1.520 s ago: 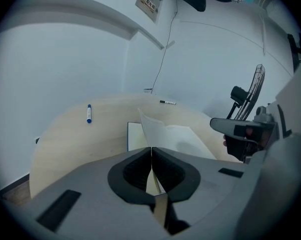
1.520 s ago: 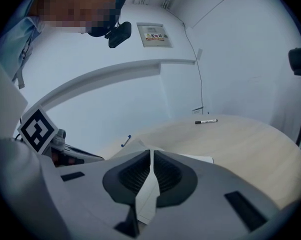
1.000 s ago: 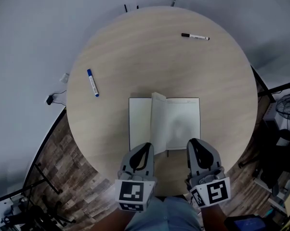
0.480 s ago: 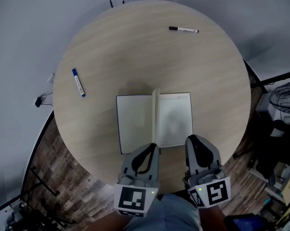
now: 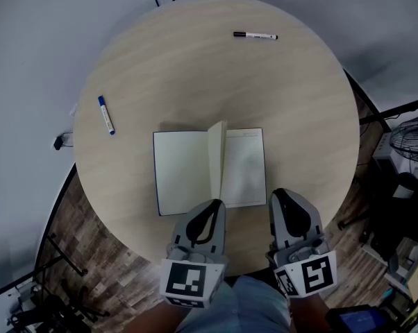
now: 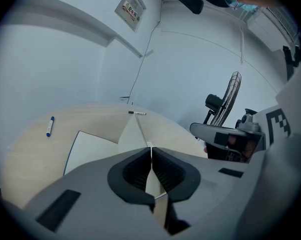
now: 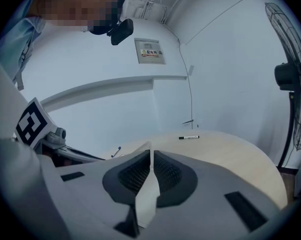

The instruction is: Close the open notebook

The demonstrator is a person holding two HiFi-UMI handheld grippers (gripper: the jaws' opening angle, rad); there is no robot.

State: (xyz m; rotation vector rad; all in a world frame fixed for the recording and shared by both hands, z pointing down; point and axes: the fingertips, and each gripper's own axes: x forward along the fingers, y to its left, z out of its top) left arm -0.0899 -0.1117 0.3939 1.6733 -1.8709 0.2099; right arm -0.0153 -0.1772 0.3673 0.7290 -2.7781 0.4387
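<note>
The open notebook (image 5: 188, 172) is seen lying flat on the round wooden table (image 5: 195, 68), just ahead of both grippers. One thin page (image 5: 215, 159) is held up near the middle fold, leaning a little to the left, and pale lines can be made out on the right-hand page, but no words can be read there. The tip of the left gripper (image 5: 214, 205) is placed at the near edge of the notebook, right by the fold; whether it touches the paper cannot be told. Its jaws are pressed together with nothing between them, as is shown in the left gripper view (image 6: 151, 151). The right gripper (image 5: 278, 194) is kept just beside the notebook's near right corner, and its jaws are also closed on nothing (image 7: 151, 154). A black and white square pattern is worn on the cube of each gripper (image 5: 189, 282). A blue marker (image 5: 106, 114) is found well away to the front left of the left gripper, and a black marker (image 5: 255, 35) lies far ahead of the right gripper, near the table's far edge. A small sign (image 7: 150, 51) is fixed on the wall beyond the table, but its print is too small to be read. A standing fan (image 7: 290, 79) is seen off to the right.
</note>
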